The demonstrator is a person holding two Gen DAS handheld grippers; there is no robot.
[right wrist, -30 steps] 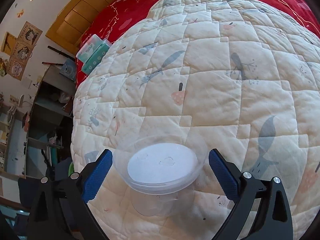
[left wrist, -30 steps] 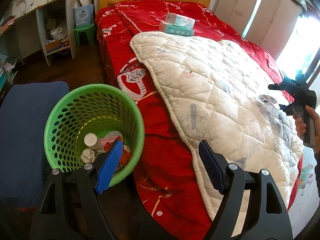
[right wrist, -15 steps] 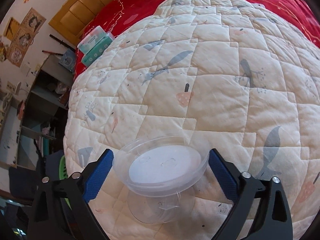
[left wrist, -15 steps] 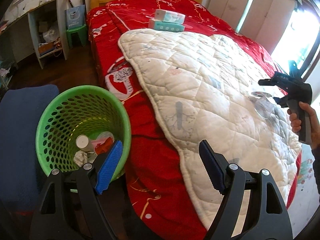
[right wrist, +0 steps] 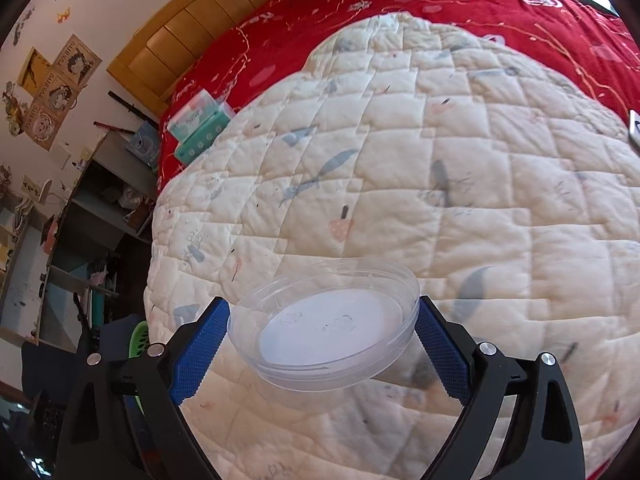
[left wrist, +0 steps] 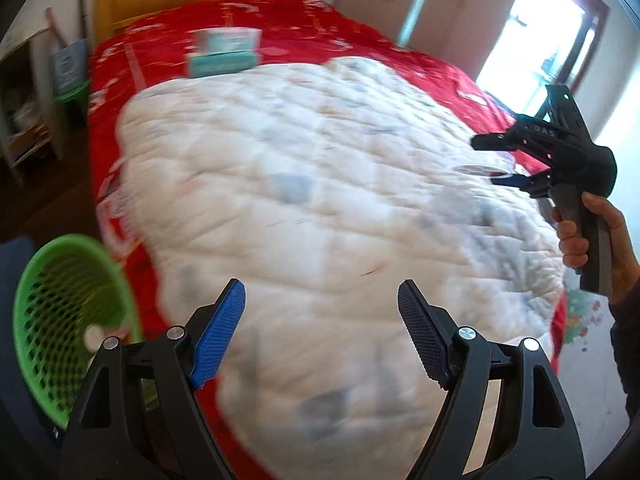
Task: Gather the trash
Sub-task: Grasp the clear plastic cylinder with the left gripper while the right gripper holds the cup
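Note:
A clear plastic cup with a lid (right wrist: 326,338) sits between the blue pads of my right gripper (right wrist: 322,346), which is shut on it and holds it above the white quilt (right wrist: 400,184). In the blurred left wrist view the right gripper (left wrist: 500,158) shows at the right with the cup's lid (left wrist: 478,169) in it. My left gripper (left wrist: 322,334) is open and empty over the quilt's near edge. A green perforated trash basket (left wrist: 52,320) with some trash inside stands on the floor at the lower left.
The quilt lies on a red bedspread (right wrist: 460,4) with a wooden headboard (right wrist: 208,20). Two tissue packs (right wrist: 198,126) are stacked near the head of the bed. A desk with shelves (right wrist: 92,208) stands beyond the bed's left side.
My right gripper closed on the cup's lid and lifted the cup off the quilt. My left gripper swung right, away from the basket, over the quilt.

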